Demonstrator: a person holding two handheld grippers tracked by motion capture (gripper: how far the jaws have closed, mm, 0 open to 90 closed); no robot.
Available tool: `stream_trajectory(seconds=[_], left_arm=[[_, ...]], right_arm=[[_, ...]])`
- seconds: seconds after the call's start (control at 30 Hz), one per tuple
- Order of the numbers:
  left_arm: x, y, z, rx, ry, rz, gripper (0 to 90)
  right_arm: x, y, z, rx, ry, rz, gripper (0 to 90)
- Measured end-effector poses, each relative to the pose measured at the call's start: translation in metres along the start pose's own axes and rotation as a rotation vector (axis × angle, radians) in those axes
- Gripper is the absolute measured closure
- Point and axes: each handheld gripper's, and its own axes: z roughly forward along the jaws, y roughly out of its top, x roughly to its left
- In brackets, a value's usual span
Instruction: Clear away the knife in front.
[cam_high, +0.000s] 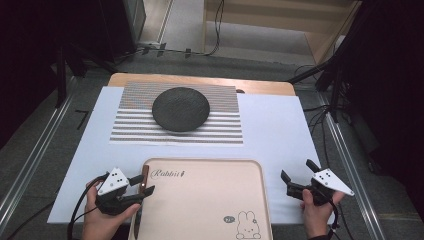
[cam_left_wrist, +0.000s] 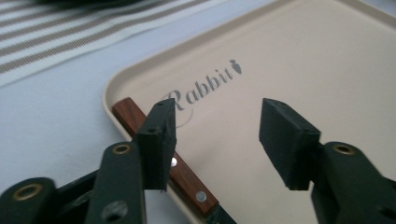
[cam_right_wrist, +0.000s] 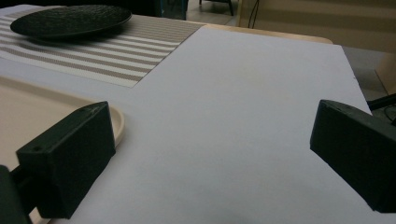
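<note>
A knife with a brown riveted wooden handle (cam_high: 145, 175) lies along the left rim of a beige tray (cam_high: 200, 200) printed with "Rabbit". My left gripper (cam_high: 142, 184) hovers over that handle, open, its jaws apart with nothing pinched. In the left gripper view the handle (cam_left_wrist: 187, 179) passes under the left jaw, and the gap of the gripper (cam_left_wrist: 219, 121) looks onto bare tray (cam_left_wrist: 303, 56). My right gripper (cam_high: 298, 170) rests open to the right of the tray. Its gap (cam_right_wrist: 210, 140) holds nothing, and the tray's rim (cam_right_wrist: 116, 123) shows beside one jaw.
A black round plate (cam_high: 180, 108) sits on a striped placemat (cam_high: 175, 132) at the far middle of the table; both are seen from the right gripper too, plate (cam_right_wrist: 70, 19) and mat (cam_right_wrist: 116, 56). A white sheet (cam_high: 275, 130) covers the tabletop. A rabbit drawing marks the tray's near right corner.
</note>
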Motion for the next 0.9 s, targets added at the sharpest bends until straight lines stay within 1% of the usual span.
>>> stream_trajectory(seconds=[0.03,0.1,0.13,0.2,0.27,0.3,0.37,0.43,0.47,0.53,0.57,0.6,0.63,0.67,0.7,0.77,0.8,0.9], left_arm=[[0.001,0.0,-0.001,-0.008,-0.007,0.0,36.6],[0.003,0.001,-0.004,-0.031,-0.018,-0.001,36.6],[0.003,0.001,-0.006,-0.044,-0.014,0.008,36.4],[0.004,0.001,-0.009,-0.071,-0.018,0.012,33.1],[0.006,0.001,-0.012,-0.089,-0.018,0.014,26.2],[0.007,0.001,-0.013,-0.093,-0.029,0.011,21.5],[0.01,0.0,-0.014,-0.099,-0.033,0.006,13.8],[0.013,-0.001,-0.016,-0.106,-0.032,-0.003,12.1],[0.015,-0.001,-0.017,-0.114,-0.02,-0.013,9.4],[0.018,-0.001,-0.019,-0.126,-0.016,-0.019,8.7],[0.02,-0.001,-0.02,-0.129,-0.005,-0.023,8.6],[0.022,-0.002,-0.021,-0.131,-0.007,-0.027,6.9],[0.024,-0.002,-0.022,-0.132,-0.012,-0.025,1.8],[0.025,-0.003,-0.023,-0.136,-0.006,-0.027,0.0],[0.027,-0.004,-0.024,-0.141,-0.008,-0.034,0.0],[0.031,-0.004,-0.027,-0.153,0.007,-0.043,0.0],[0.034,-0.005,-0.028,-0.157,0.006,-0.046,0.0],[0.04,-0.007,-0.031,-0.167,0.021,-0.058,0.0]], right_arm=[[0.0,0.0,0.0,0.001,0.002,0.002,0.0],[0.0,0.0,0.0,0.001,0.001,0.002,0.0],[0.0,0.0,0.0,0.001,0.001,0.002,0.0],[0.001,0.0,0.0,0.002,0.002,0.002,0.0],[0.0,0.0,0.0,0.002,0.002,0.002,0.0],[0.0,0.0,0.0,0.002,0.002,0.002,0.0],[0.001,0.0,0.0,0.001,0.004,0.001,0.0],[0.001,0.0,0.0,0.0,0.004,0.0,0.0],[0.001,0.0,0.0,0.0,0.004,0.0,0.0],[0.001,0.0,0.0,0.001,0.004,0.001,0.0],[0.001,0.0,0.0,0.0,0.004,0.0,0.0],[0.001,0.0,0.0,0.001,0.004,0.001,0.0],[0.001,0.0,0.0,0.001,0.005,0.001,0.0],[0.001,0.0,0.0,0.001,0.005,0.0,0.0],[0.001,0.0,0.0,0.001,0.004,0.001,0.0],[0.001,0.0,0.0,0.001,0.005,0.0,0.0],[0.001,0.0,0.0,0.001,0.005,0.0,0.0],[0.001,0.0,0.0,0.001,0.004,0.0,0.0]])
